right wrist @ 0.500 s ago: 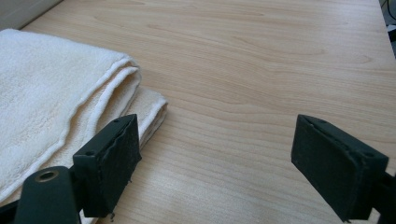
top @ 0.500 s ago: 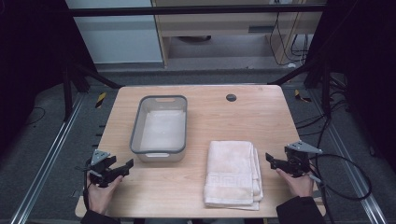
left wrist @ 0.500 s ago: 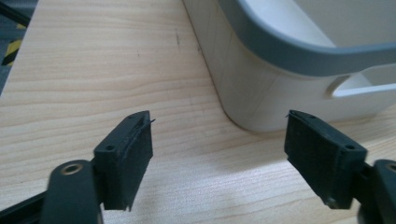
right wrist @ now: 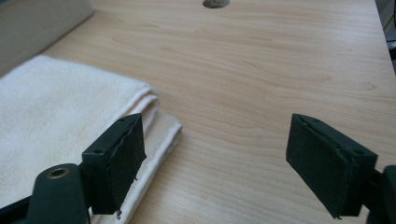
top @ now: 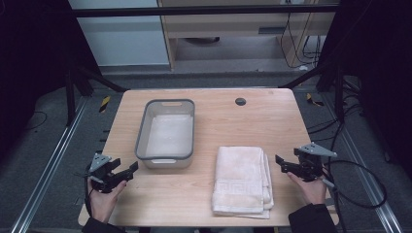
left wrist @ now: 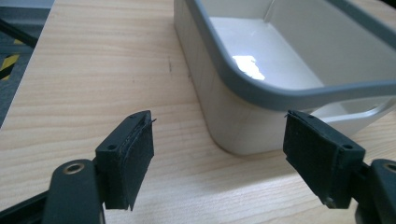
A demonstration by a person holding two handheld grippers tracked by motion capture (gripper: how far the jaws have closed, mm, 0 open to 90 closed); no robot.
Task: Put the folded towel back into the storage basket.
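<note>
A white tub with a grey rim [top: 165, 104] stands on the left half of the wooden table [top: 262, 126]. A folded cream towel [top: 242, 179] lies flat to its right, near the front edge. My left gripper [top: 127, 168] hovers open at the front left, its jaws pointing at the tub's near corner [left wrist: 243, 88], a short way off. In the left gripper view nothing lies between the jaws of this gripper [left wrist: 219, 135]. My right gripper [top: 281, 164] stands open just right of the towel. In the right gripper view its jaws [right wrist: 215, 140] are wide apart over bare wood beside the towel's edge [right wrist: 60, 107].
A dark round grommet [top: 240, 101] sits in the tabletop at the back centre, also seen as the grommet [right wrist: 215, 3] at the top of the right gripper view. Metal rails and cables run along the floor on both sides of the table.
</note>
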